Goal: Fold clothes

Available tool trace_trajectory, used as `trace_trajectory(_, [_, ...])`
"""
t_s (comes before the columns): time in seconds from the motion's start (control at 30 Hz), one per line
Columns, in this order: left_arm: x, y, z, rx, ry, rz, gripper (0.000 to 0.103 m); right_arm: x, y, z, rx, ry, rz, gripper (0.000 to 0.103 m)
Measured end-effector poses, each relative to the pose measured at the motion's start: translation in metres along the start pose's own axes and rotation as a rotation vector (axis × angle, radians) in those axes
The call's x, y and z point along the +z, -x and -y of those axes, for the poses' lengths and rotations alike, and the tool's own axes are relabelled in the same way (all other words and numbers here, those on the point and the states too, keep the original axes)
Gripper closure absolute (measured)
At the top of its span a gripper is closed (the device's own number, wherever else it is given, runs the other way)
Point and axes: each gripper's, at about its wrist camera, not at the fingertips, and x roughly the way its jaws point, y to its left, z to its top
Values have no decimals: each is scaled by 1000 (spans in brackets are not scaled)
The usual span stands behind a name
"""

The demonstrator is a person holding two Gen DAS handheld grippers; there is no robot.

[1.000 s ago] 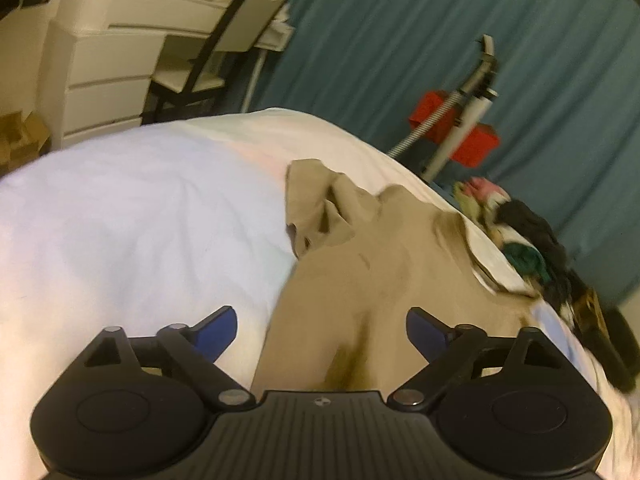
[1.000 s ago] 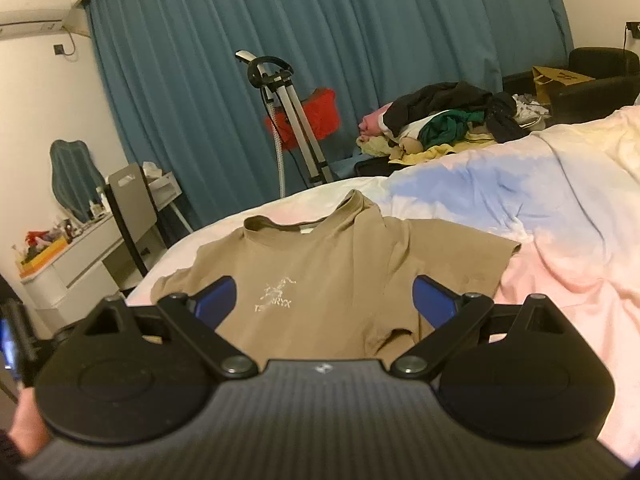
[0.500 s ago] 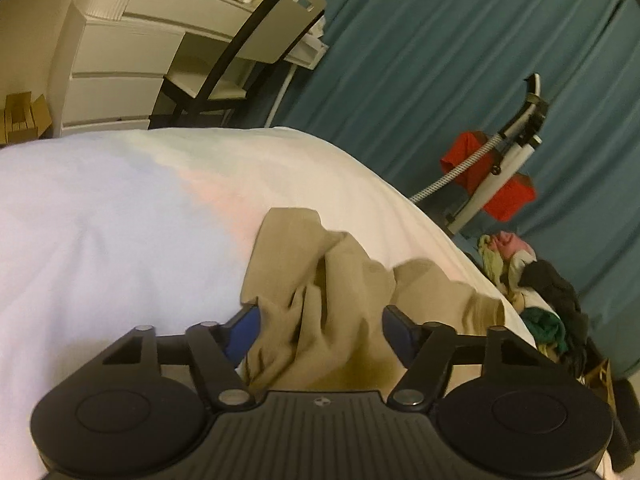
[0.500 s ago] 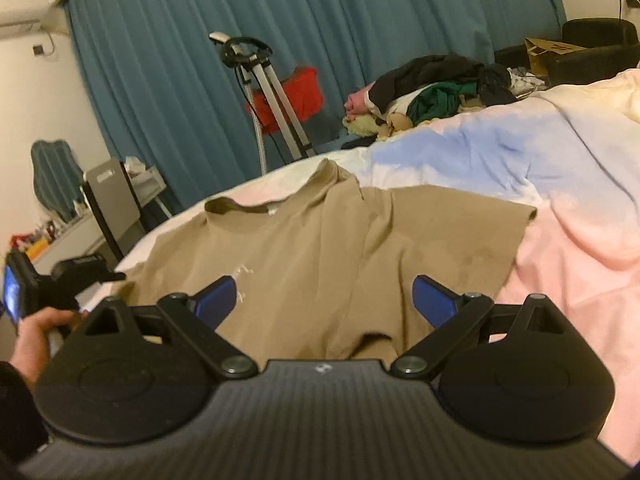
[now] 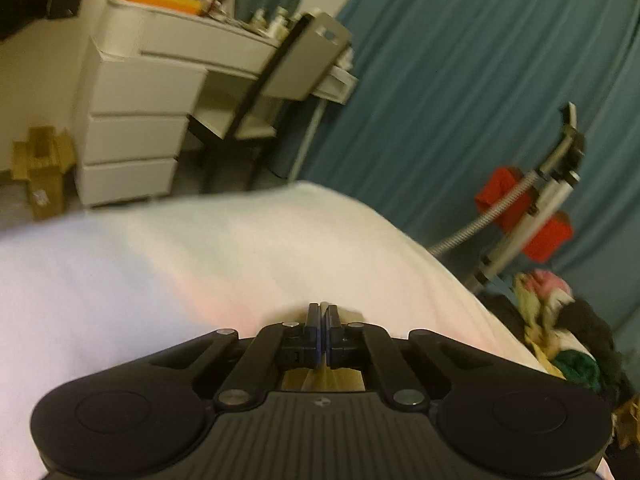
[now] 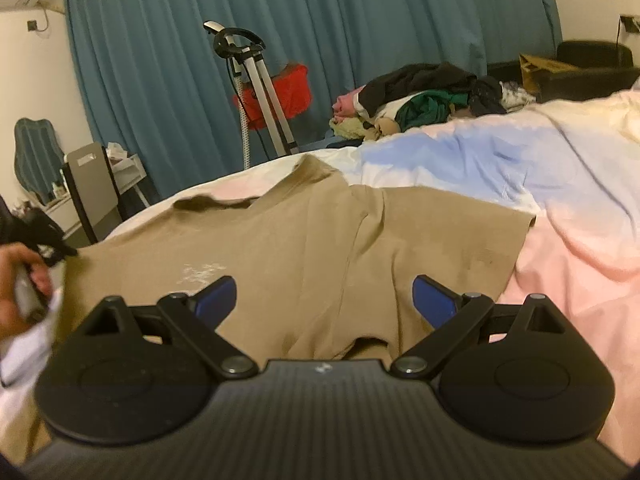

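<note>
A tan T-shirt (image 6: 304, 248) with a white chest logo lies spread face up on the bed, collar toward the curtain. My right gripper (image 6: 324, 296) hovers open low over its hem, blue pads on either side of a fabric fold. My left gripper (image 5: 323, 316) is shut on the tan T-shirt (image 5: 320, 380); only a sliver of cloth shows behind its closed pads. In the right wrist view a hand (image 6: 20, 280) holds that left gripper at the shirt's left sleeve edge.
The bed (image 6: 560, 216) has a white, pink and blue cover. A pile of clothes (image 6: 424, 96) lies at its far side. A garment steamer (image 6: 256, 80) with a red base stands by the blue curtain. A white desk (image 5: 136, 92) and chair (image 5: 296, 68) stand beyond the bed.
My left gripper has moved forward over the sleeve and shut on the shirt's cloth. My right gripper has dropped lower and closer to the hem, still open.
</note>
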Motion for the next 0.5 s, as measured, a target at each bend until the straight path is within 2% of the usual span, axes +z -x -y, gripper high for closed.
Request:
trace_trajectory(0.03, [5,2,-1,10,-33,16,100,0,-1,1,-4,2,-2,7])
trace_trajectory(0.07, [9,2,-6,-22,-48,13,89,0,-2,1,-10,0,-4,7])
trace_trajectory(0.1, [14,3,-13,-61,-60,7,82,0,-3,2,-13,-4,-9,7])
trace_trajectory(0.13, [16,2,-23,-116,-39,-13,68,0,-4,2,-17,-8,-14,7])
trace_trajectory(0.17, [17,0,-36,-154,0,-38,62,1,-4,4,-17,-16,-18,7])
trace_trajectory(0.23, [14,-3,-63,-161,91,-72,62,1,-5,5,-15,-26,-20,7])
trace_trajectory(0.3, [9,-13,-90,-137,207,-128,62,1,-6,5,-16,-29,-21,7])
trace_trajectory(0.37, [0,-20,-105,-136,270,-172,75,-1,-8,5,-15,-36,-33,7])
trace_trajectory(0.5, [-14,-23,-68,-153,113,-171,74,-4,-10,4,-14,-35,-46,7])
